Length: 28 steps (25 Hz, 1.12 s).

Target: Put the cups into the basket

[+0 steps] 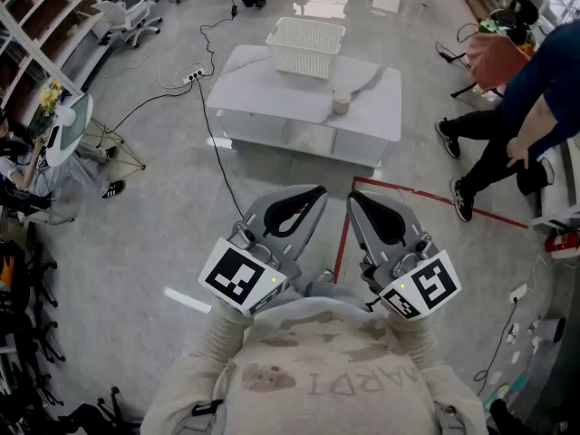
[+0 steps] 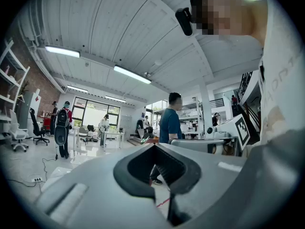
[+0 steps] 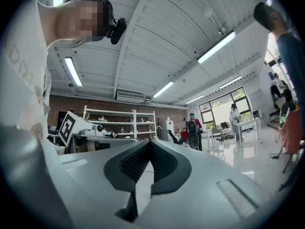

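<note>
A low white table with a grey-veined top (image 1: 258, 78) stands on the pale grey floor (image 1: 154, 198). Off its left edge, near the far left corner, lies a white power strip (image 1: 193, 76). A thin black cable (image 1: 220, 157) runs from there along the floor past the front left corner. A red tape line (image 1: 426, 194) begins near the front right corner and goes to the right. Well apart from the right edge stands a person in a dark blue top and black trousers (image 1: 544, 84), beside something orange-pink (image 1: 494, 57), maybe a bag. Far left are white wooden shelves (image 1: 41, 16), a white office chair (image 1: 131, 16) and small yellow flowers (image 1: 50, 93).
</note>
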### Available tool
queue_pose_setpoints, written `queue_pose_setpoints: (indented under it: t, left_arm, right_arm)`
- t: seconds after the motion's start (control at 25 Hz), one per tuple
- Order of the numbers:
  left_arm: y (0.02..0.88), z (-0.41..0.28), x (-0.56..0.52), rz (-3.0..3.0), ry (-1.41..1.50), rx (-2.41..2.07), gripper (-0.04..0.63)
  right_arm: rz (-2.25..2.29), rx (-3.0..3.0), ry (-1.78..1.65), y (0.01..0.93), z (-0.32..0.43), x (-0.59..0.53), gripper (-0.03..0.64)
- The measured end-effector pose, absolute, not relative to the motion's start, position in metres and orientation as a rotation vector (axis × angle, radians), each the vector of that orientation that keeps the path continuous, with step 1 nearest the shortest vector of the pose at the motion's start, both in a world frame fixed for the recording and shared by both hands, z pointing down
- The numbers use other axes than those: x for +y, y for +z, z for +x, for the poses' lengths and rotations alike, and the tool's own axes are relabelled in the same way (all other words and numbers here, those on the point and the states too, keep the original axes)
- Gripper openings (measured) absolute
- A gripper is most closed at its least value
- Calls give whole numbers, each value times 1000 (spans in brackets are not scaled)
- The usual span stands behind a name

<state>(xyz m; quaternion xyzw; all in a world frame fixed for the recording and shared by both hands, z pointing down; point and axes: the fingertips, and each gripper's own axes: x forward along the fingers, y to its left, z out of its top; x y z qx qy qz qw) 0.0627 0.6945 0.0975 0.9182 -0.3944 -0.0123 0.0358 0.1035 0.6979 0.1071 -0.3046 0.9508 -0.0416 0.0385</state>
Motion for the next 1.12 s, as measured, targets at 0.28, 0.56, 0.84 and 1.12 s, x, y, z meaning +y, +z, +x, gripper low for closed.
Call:
queue_pose_setpoints:
  t: [0.28, 0.56, 0.84, 1.12]
  left_arm:
    - [98, 43, 707, 2823, -23, -1199, 1]
    - [103, 25, 720, 2845, -58, -1151, 1]
    - [116, 13, 722, 2840, -74, -1114, 1]
    - [128, 25, 682, 2834, -45, -1113, 1]
  right_arm:
    - [-966, 2907, -131, 107, 85, 711, 21]
    - [-1030, 2868, -176, 111, 71, 726, 22]
    - [-1153, 2871, -122, 119, 76, 740, 23]
    - [-1210, 2833, -172, 132, 102, 696, 25]
